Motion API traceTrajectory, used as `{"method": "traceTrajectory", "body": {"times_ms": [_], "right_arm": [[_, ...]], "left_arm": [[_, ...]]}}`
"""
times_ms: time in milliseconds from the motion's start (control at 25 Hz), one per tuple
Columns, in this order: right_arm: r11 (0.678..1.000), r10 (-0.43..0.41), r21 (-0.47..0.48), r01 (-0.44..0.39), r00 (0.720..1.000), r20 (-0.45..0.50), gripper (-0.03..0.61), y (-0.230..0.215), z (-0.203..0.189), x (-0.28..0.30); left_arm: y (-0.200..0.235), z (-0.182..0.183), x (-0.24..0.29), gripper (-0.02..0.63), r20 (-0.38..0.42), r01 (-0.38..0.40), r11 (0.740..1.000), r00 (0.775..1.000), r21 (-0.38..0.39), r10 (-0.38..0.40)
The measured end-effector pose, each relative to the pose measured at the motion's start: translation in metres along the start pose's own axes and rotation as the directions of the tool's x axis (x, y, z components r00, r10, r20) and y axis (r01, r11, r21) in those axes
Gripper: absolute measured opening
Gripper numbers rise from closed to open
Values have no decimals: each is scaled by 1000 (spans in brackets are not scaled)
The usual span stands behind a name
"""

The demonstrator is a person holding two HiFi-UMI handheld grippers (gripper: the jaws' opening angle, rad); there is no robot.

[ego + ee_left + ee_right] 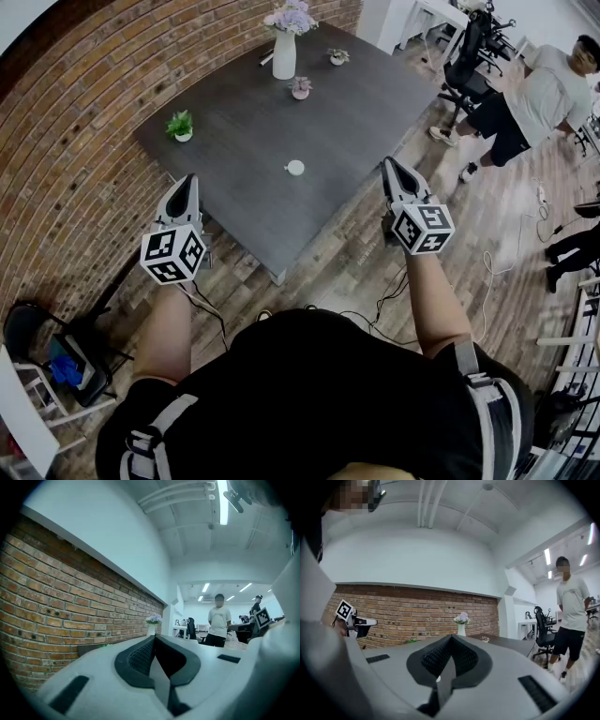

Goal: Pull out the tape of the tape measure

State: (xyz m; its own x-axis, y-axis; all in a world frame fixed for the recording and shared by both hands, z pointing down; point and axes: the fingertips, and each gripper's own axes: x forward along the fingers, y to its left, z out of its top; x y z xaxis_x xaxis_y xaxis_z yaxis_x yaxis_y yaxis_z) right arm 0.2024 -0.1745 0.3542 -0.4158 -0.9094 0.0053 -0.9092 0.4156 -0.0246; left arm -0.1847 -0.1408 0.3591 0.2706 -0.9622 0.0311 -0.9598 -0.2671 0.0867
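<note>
The tape measure (295,168) is a small round white case lying on the dark table (253,122), near its front edge. My left gripper (191,179) is held in the air by the table's left front corner, jaws shut and empty. At the same height, my right gripper (388,163) hangs off the table's right edge, also shut with nothing in it. Both are well apart from the tape measure, one on each side. In the left gripper view the left gripper (153,637) shows its pads pressed together, as does the right gripper (451,637) in the right gripper view.
A white vase of flowers (284,47) and three small potted plants (180,125) (300,87) (337,57) stand on the table. A brick wall (66,141) runs along the left. A person (548,94) stands at the right by office chairs (466,58). Cables (497,262) lie on the wooden floor.
</note>
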Motion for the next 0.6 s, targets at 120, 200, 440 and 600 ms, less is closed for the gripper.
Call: {"method": "traceTrajectory", "body": {"times_ms": [120, 200, 440, 600], "right_arm": [[1000, -1, -1, 1, 1000, 0, -5, 2, 0, 0], [1000, -4, 0, 4, 1000, -2, -5, 4, 1, 0], [1000, -12, 17, 12, 1000, 7, -5, 10, 0, 0], [1000, -11, 25, 11, 1000, 2, -3, 16, -2, 2]], "left_arm": [[0, 1, -1, 9, 3, 5, 1000, 1000, -4, -5], [1, 2, -1, 9, 5, 9, 1000, 1000, -6, -9], [6, -1, 0, 9, 1, 24, 1000, 1000, -13, -24], [7, -6, 0, 9, -14, 43, 999, 999, -19, -43]]}}
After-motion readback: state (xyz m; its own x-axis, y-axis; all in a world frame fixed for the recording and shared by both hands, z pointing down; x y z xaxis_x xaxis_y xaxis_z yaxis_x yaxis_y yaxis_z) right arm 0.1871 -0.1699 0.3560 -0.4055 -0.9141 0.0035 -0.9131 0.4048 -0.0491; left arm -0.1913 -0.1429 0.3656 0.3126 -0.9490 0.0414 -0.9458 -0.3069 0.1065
